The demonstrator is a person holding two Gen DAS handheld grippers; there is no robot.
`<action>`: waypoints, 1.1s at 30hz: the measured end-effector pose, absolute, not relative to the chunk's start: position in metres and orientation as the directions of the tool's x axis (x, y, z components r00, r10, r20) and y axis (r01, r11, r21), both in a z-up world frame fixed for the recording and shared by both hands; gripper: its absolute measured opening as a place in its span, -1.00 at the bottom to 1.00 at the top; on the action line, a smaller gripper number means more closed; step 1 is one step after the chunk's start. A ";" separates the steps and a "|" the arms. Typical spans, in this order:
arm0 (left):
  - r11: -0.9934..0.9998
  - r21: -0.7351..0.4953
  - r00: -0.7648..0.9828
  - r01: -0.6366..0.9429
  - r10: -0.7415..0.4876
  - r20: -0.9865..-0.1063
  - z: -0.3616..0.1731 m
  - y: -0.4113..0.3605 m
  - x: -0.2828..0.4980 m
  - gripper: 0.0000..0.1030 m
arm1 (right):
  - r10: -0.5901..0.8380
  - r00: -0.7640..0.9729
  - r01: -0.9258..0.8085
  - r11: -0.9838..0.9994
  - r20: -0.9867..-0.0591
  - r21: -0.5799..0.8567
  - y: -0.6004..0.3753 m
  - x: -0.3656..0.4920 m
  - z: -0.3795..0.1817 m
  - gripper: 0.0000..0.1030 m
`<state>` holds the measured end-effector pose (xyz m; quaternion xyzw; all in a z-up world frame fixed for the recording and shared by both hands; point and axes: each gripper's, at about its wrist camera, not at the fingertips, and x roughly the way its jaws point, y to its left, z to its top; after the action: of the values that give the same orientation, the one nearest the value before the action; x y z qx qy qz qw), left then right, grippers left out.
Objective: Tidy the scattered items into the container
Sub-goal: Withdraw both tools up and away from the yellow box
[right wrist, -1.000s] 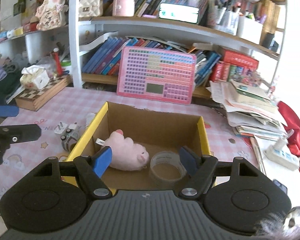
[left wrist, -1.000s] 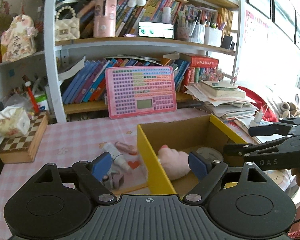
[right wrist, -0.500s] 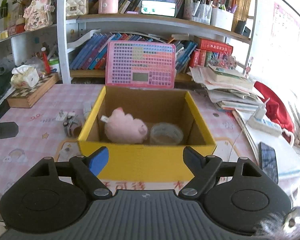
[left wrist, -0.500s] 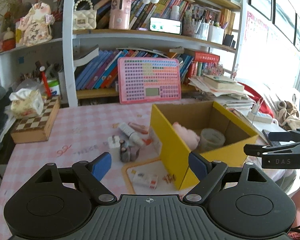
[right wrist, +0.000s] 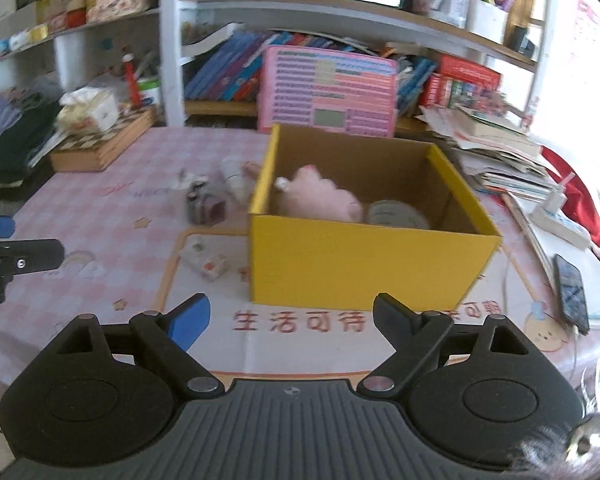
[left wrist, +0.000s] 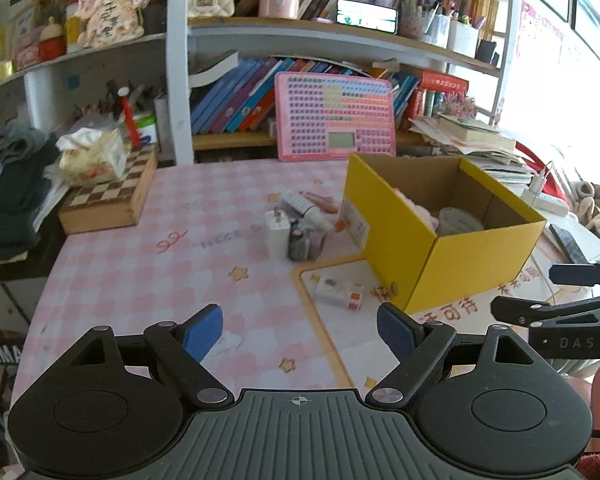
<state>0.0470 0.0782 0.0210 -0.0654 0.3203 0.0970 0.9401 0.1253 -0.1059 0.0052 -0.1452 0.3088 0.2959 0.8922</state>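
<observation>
A plush toy [right wrist: 320, 196] and tape roll [right wrist: 396, 214] are lying in the box [right wrist: 364, 264]; a charger [left wrist: 277, 233] and tube [left wrist: 305, 209] are sitting left of it on the surface [left wrist: 140, 280].

black left tongs [left wrist: 299, 330], right tongs [right wrist: 291, 318]: blue pads, silver screws, ribbed housing.

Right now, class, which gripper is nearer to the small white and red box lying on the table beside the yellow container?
Left. The left gripper hangs open just short of the small white and red box. The right gripper, also open, faces the yellow container, with the box off to its left.
</observation>
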 end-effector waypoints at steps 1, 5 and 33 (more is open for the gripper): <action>0.971 -0.061 0.773 -0.231 0.145 -0.618 0.020 0.080 0.045 0.68 | 0.444 0.627 -0.628 0.774 -0.640 -0.079 -0.102 0.123 0.005 0.72; 0.965 -0.066 0.761 -0.253 0.156 -0.629 0.017 0.086 0.037 0.68 | 0.463 0.594 -0.664 0.744 -0.658 -0.075 -0.090 0.117 0.000 0.73; 0.957 -0.014 0.704 -0.291 0.204 -0.681 0.000 0.095 0.009 0.69 | 0.526 0.475 -0.800 0.593 -0.706 -0.097 -0.044 0.077 -0.016 0.74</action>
<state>0.0092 0.0953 -0.0003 -0.0604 0.3606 0.1342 0.9210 0.0766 -0.0444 -0.0160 -0.2125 0.3224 0.3982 0.8321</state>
